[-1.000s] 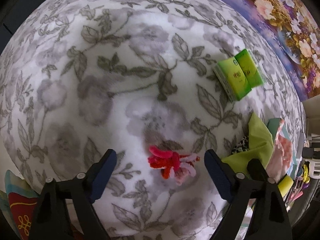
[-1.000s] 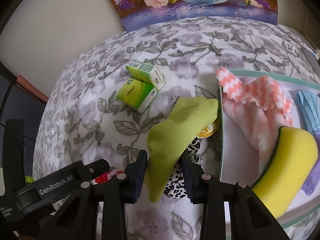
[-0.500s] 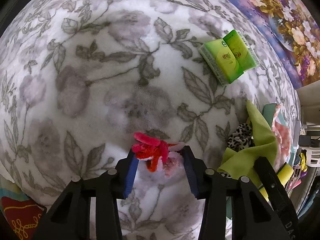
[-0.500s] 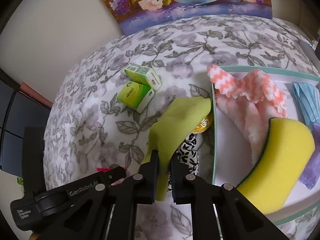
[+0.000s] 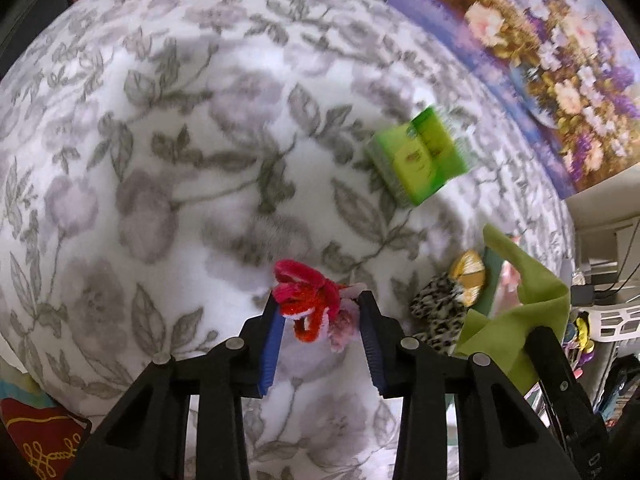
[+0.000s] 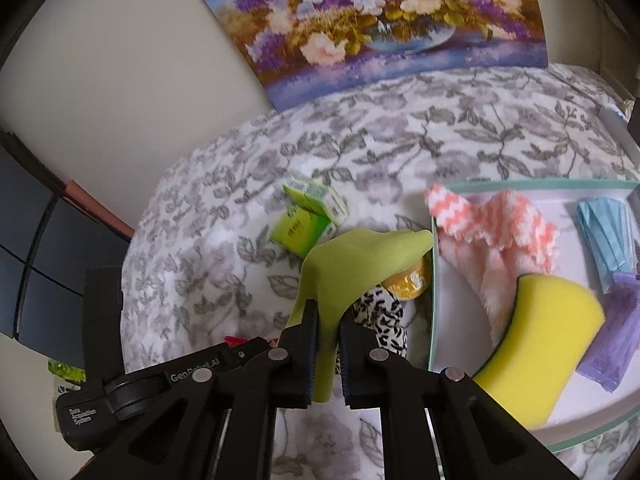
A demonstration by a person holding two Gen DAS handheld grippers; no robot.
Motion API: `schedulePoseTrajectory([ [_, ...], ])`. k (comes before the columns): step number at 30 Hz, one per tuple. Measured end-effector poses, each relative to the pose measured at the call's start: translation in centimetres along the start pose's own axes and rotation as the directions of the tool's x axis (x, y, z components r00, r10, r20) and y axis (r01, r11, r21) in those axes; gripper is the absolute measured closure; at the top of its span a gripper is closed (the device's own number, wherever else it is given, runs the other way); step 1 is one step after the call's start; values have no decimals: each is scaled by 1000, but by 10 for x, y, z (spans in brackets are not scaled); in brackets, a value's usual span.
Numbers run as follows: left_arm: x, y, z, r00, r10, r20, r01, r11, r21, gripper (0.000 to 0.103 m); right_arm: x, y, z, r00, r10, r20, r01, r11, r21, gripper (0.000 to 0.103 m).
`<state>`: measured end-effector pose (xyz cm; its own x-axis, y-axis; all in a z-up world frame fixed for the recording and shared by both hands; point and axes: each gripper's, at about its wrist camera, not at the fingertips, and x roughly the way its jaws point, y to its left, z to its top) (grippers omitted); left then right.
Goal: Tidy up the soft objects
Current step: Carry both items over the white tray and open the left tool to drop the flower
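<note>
The left gripper (image 5: pixel 322 330) is clamped on a bundle of red and pink pipe cleaners (image 5: pixel 314 304), its blue-padded jaws having just been closing with the fuzzy bundle between them, above the grey-flowered blanket (image 5: pixel 160 160). To its right on the blanket lie two green tissue packs (image 5: pixel 418 160), touching each other, and nearer the grippers a leopard-print cloth (image 5: pixel 438 310) with a small gold-wrapped item (image 5: pixel 469 276) just beside it. Further right, the right gripper (image 6: pixel 329 332) pinches the lower end of a green cloth (image 6: pixel 352 268), jaws nearly together on the fabric, which rises ahead of the fingers and droops over at its top, above the leopard-print cloth and the gold item. Right of that sits a white tray with a green rim (image 6: pixel 434 280), holding a pink-and-white zigzag towel (image 6: pixel 492 232), a yellow sponge (image 6: pixel 540 340), a blue face mask (image 6: pixel 604 236) and a purple packet (image 6: pixel 616 336). A flower painting (image 6: pixel 380 24) leans against the wall behind the blanket.
</note>
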<state>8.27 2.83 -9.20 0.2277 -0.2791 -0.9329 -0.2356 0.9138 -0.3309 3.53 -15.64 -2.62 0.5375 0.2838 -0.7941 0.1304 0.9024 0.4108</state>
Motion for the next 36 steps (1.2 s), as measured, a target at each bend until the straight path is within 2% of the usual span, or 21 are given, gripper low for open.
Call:
schedulePoseTrajectory([
  [5, -27, -7, 6, 995, -41, 90, 40, 999, 19, 65, -22, 1, 6, 998, 24, 63, -25, 1000, 2, 93],
  [9, -49, -25, 5, 984, -49, 171, 37, 996, 76, 65, -41, -2, 11, 993, 38, 115, -39, 999, 3, 93],
  [15, -64, -45, -1, 974, -79, 212, 47, 988, 149, 65, -63, -15, 16, 984, 22, 175, -26, 999, 23, 93],
  [20, -73, -66, -14, 970, -93, 226, 40, 973, 227, 65, -79, -40, 19, 977, -51, 208, 37, 997, 71, 93],
  [27, -71, -111, -40, 969, -113, 220, 25, 930, 368, 65, -102, -80, 26, 955, -154, 253, 116, 980, 159, 93],
  [33, -60, -153, -69, 973, -154, 170, 51, 869, 493, 65, -119, -119, 24, 934, -249, 257, 187, 952, 243, 93],
  [36, -54, -165, -77, 975, -178, 130, 84, 847, 525, 64, -128, -139, 20, 926, -279, 254, 204, 936, 287, 93],
])
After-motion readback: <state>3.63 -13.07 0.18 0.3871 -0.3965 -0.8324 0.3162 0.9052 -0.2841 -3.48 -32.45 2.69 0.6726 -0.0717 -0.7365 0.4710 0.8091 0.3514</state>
